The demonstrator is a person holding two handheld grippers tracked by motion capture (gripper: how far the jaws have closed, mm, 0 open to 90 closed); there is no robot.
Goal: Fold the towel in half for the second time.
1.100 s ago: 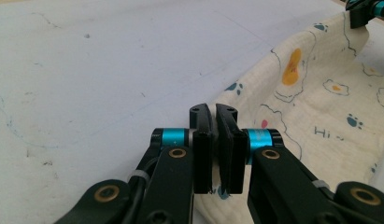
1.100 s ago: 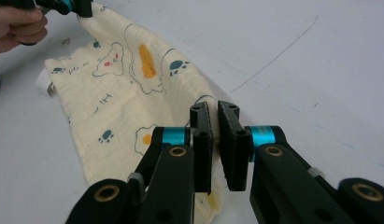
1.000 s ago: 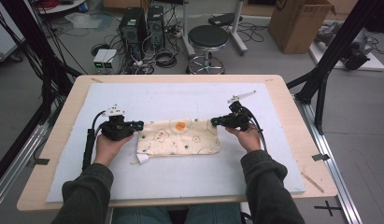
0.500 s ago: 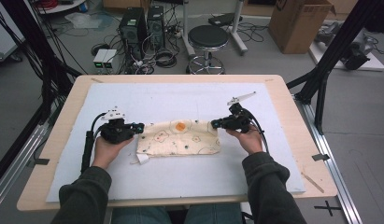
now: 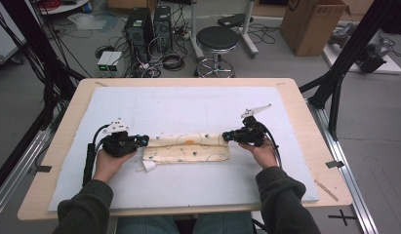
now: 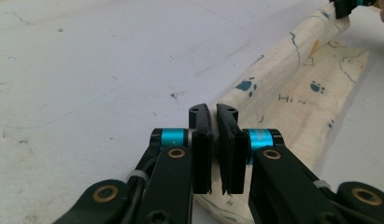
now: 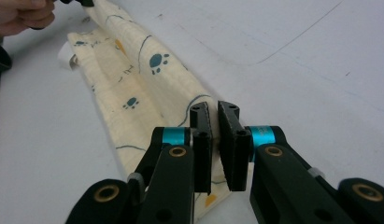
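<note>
Cloth [image 5: 186, 148] is lying lengthwise left-to-right mid-frame, with left gripper [image 5: 145, 141] and right gripper [image 5: 225, 136] each clamping an end, jaws pinching fabric.

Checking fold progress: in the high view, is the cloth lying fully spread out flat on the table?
No. The cloth is folded into a narrow strip, pinched at its ends by the left gripper and right gripper.
</note>
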